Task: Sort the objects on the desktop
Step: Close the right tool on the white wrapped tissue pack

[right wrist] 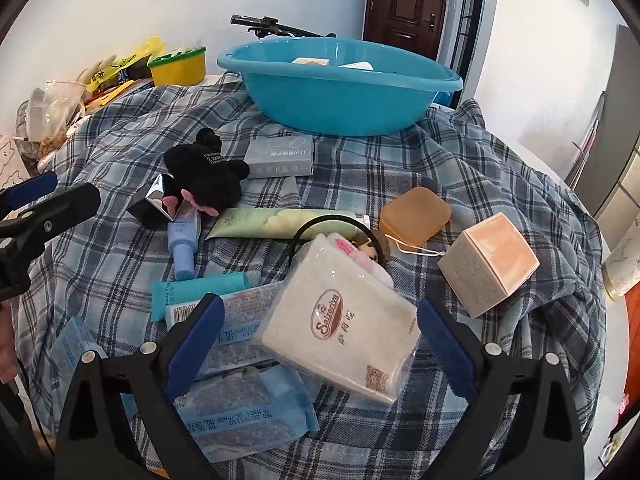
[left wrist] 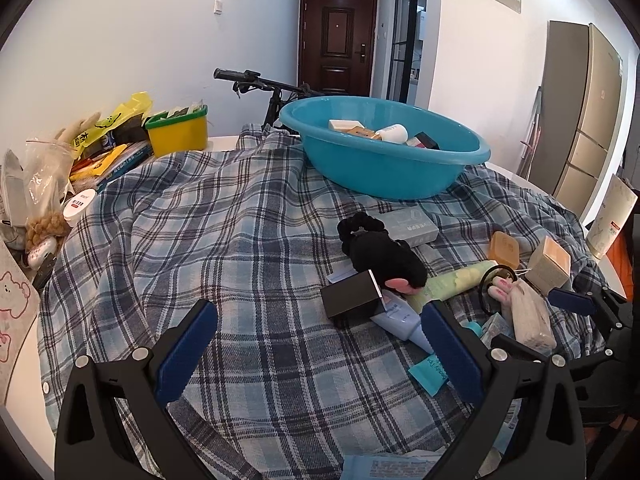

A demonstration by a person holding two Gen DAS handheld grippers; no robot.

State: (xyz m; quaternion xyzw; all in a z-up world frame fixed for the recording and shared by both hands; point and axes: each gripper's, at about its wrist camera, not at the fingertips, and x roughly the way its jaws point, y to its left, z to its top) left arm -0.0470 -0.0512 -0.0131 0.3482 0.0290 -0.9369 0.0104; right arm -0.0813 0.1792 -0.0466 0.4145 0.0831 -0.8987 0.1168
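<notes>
The right claw (right wrist: 320, 336) is hanging with its pads wide apart, straddling the tissue pack (right wrist: 340, 320), not yet touching it. The pack is lying tilted on the plaid cloth (right wrist: 460, 168) covering the desk, leaning on blue sachets (right wrist: 244, 408). It is likely handling as light and soft, its clear film slippery; taking it across the short sides at mid-length seems soundest, since a corner grip may slide off.

The left claw (left wrist: 316, 344) is also standing open and empty, over bare cloth, with the black box (left wrist: 352, 294) just ahead.

Beyond are lying a green tube (right wrist: 280, 222), a black plush (right wrist: 208, 172), a grey box (right wrist: 280, 156), an orange case (right wrist: 416, 216) and a carton (right wrist: 488, 264). The basin (right wrist: 340, 92) is sitting at the far edge, well apart, already carrying several items.

The pack's underside is hidden, a hair band (right wrist: 320, 224) is running partly beneath it, and the basin's contents are mostly cut off by the rim.
</notes>
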